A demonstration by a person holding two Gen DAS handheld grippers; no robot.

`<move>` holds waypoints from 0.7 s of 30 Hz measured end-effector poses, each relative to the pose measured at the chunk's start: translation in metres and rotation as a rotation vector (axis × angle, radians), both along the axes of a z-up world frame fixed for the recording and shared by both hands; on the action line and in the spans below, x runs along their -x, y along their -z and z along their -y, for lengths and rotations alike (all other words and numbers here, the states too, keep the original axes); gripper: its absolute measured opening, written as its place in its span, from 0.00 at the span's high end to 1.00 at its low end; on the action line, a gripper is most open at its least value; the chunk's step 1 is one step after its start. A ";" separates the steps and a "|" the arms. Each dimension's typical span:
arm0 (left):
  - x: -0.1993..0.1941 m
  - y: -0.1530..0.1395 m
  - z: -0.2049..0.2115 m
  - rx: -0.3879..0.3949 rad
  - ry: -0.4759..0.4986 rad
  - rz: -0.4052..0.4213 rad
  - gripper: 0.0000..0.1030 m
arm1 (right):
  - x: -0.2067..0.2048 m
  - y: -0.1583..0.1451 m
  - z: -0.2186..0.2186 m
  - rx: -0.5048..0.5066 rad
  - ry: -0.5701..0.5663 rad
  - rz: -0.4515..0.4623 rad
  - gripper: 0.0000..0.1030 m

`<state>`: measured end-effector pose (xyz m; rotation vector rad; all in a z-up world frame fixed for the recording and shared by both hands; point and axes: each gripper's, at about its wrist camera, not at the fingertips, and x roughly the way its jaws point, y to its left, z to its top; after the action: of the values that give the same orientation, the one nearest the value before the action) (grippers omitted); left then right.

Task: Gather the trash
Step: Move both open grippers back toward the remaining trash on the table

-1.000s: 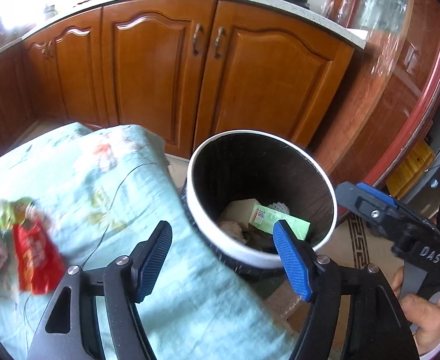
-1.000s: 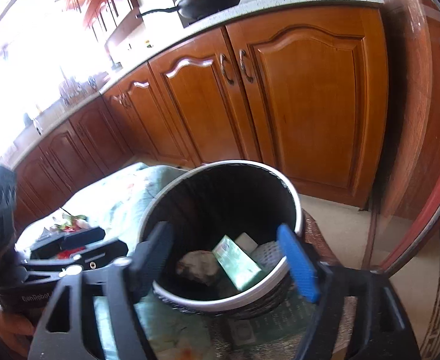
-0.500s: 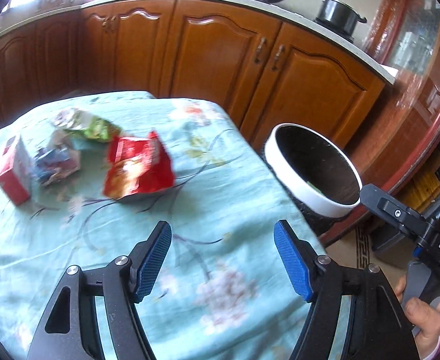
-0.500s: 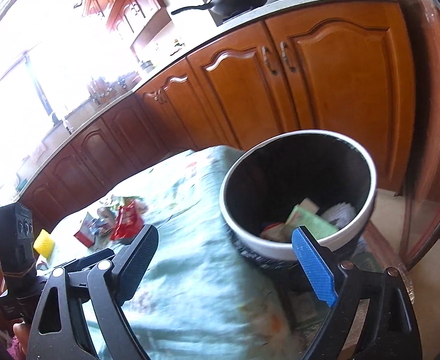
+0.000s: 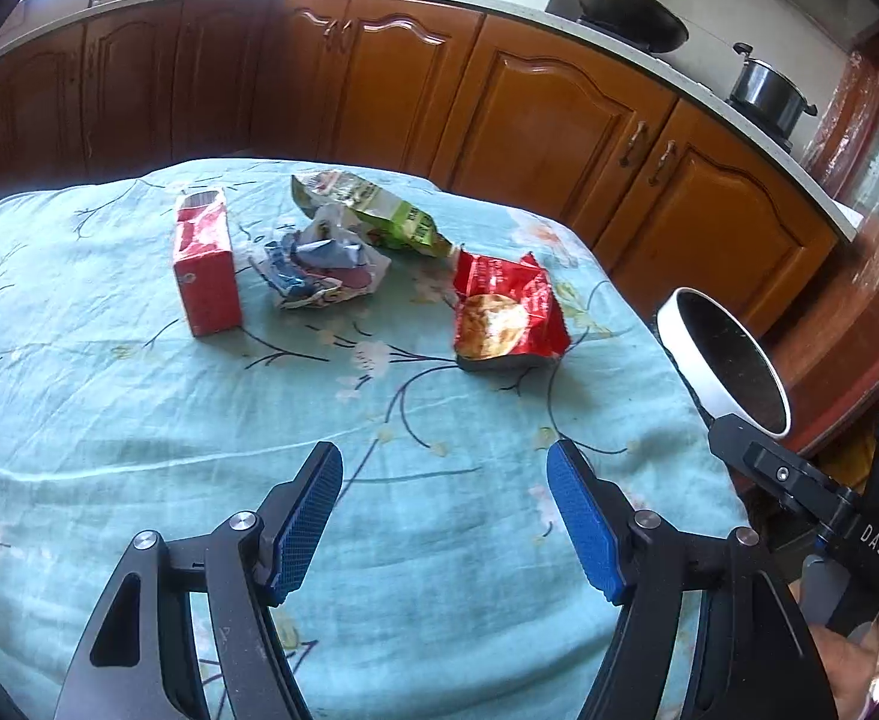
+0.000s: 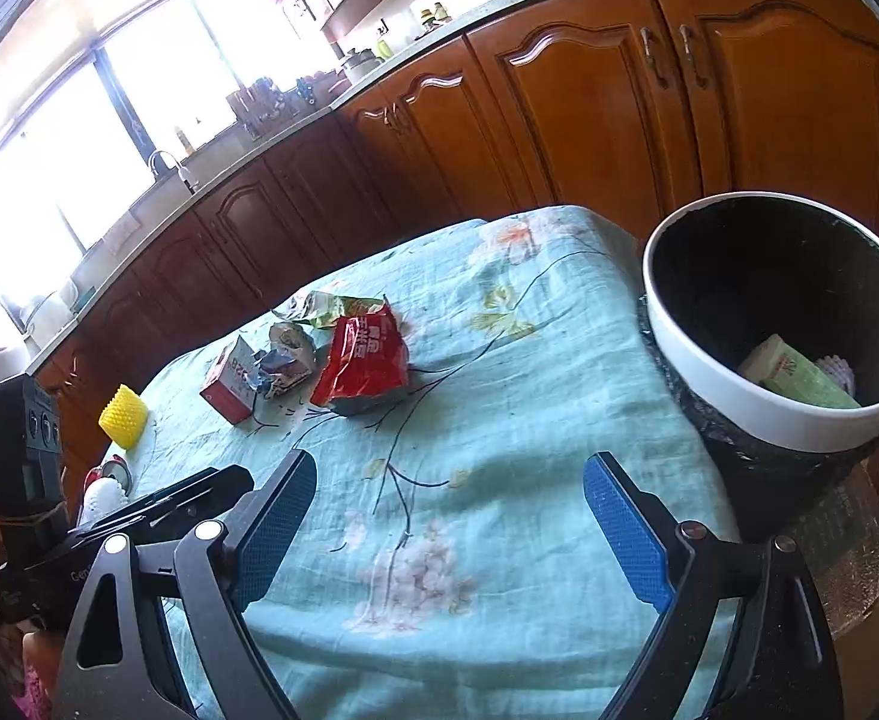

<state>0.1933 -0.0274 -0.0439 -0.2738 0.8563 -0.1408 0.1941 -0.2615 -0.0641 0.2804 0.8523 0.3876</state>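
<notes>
Litter lies on the teal flowered tablecloth: a red snack bag, a green wrapper, a crumpled blue-and-white wrapper and a red carton. A white-rimmed black bin stands off the table's right edge with a green box inside. My left gripper hangs open and empty over bare cloth, short of the litter. My right gripper is open and empty too, between litter and bin.
Brown cabinets under a pale counter with a wok and a pot run behind the table. A yellow ribbed cup and a can sit at the table's left end. A hand grips the right tool.
Both views have swung left, away from the bin and onto the table. The litter now sits ahead of my left gripper. Both grippers stayed open and empty.
</notes>
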 end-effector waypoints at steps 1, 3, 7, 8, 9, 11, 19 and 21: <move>-0.001 0.001 -0.005 0.000 -0.012 -0.001 0.32 | -0.002 0.000 -0.004 0.000 -0.006 -0.001 0.11; -0.002 0.001 -0.012 0.001 -0.030 -0.004 0.32 | -0.005 0.001 -0.008 -0.003 -0.014 -0.002 0.11; -0.007 0.001 -0.025 -0.009 -0.069 -0.004 0.32 | -0.014 0.000 -0.018 -0.010 -0.026 -0.004 0.11; -0.008 0.000 -0.028 -0.011 -0.079 -0.001 0.32 | -0.016 0.000 -0.020 -0.011 -0.029 -0.004 0.11; -0.011 0.000 -0.030 -0.014 -0.088 0.000 0.32 | -0.019 0.000 -0.022 -0.010 -0.033 -0.004 0.11; -0.016 0.002 -0.035 -0.024 -0.111 -0.001 0.32 | -0.024 0.001 -0.027 -0.008 -0.039 -0.004 0.11; -0.035 0.003 -0.054 -0.055 -0.179 -0.004 0.32 | -0.044 0.009 -0.042 -0.021 -0.059 -0.026 0.11; -0.040 0.005 -0.058 -0.062 -0.193 -0.004 0.32 | -0.049 0.010 -0.045 -0.027 -0.063 -0.032 0.11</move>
<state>0.2334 0.0305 -0.0484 -0.2972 0.8323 0.0656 0.2430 -0.2164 -0.0745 0.2854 0.8892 0.4544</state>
